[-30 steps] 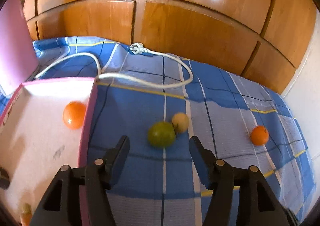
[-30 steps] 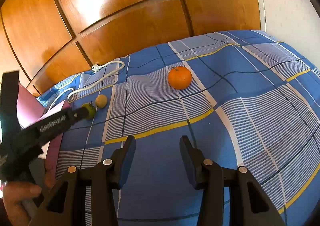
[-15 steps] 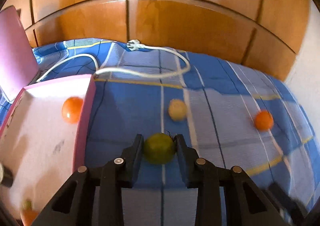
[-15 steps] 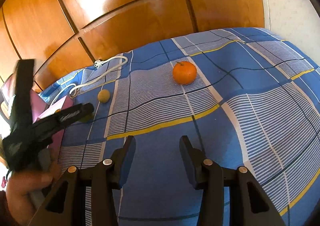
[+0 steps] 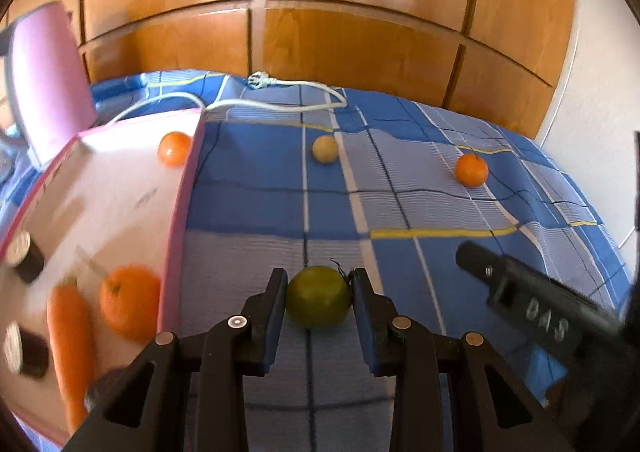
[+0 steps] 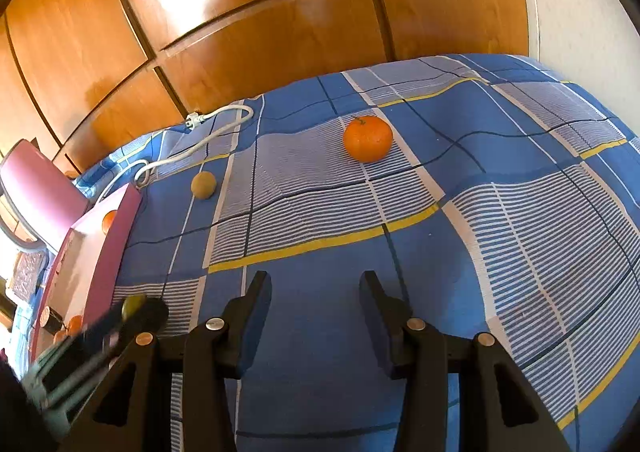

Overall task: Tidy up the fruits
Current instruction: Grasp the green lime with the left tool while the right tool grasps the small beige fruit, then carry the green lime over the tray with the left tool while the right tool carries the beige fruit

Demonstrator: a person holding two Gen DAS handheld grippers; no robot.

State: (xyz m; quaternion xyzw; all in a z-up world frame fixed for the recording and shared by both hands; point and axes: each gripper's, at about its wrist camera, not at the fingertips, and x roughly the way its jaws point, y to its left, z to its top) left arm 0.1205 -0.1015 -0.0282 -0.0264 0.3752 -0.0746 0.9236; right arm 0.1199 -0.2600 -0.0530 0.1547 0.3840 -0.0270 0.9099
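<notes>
Fruit sorting on the blue checked bedspread (image 5: 256, 187). Your left gripper (image 5: 319, 294) is clamped on the green fruit (image 5: 318, 302); both pads press its sides, and the fruit sits over the bedspread, just beside the pink rim of the open box (image 5: 182, 219) at the spread's left edge. From the right wrist view the same green fruit (image 6: 133, 304) shows only as a blurred patch at the tip of the left gripper (image 6: 138, 316), near the box wall (image 6: 114, 248).

Your right gripper (image 6: 316, 294) has its jaws parted partway with nothing between them; only bedspread (image 6: 320, 316) lies under it.

Box contents: one small orange (image 5: 174, 149) at the far corner, one larger orange (image 5: 129, 304) at the near side against the rim, a carrot (image 5: 71, 344) touching it on the left, and two dark cylinders, blurred.

Loose on the spread: a yellowish round fruit (image 5: 325, 149) toward the far edge, and an orange with a stem (image 6: 368, 138) well apart to its right. A white power cable (image 5: 280, 93) loops along the far edge, below the wooden wardrobe doors (image 5: 360, 11).
</notes>
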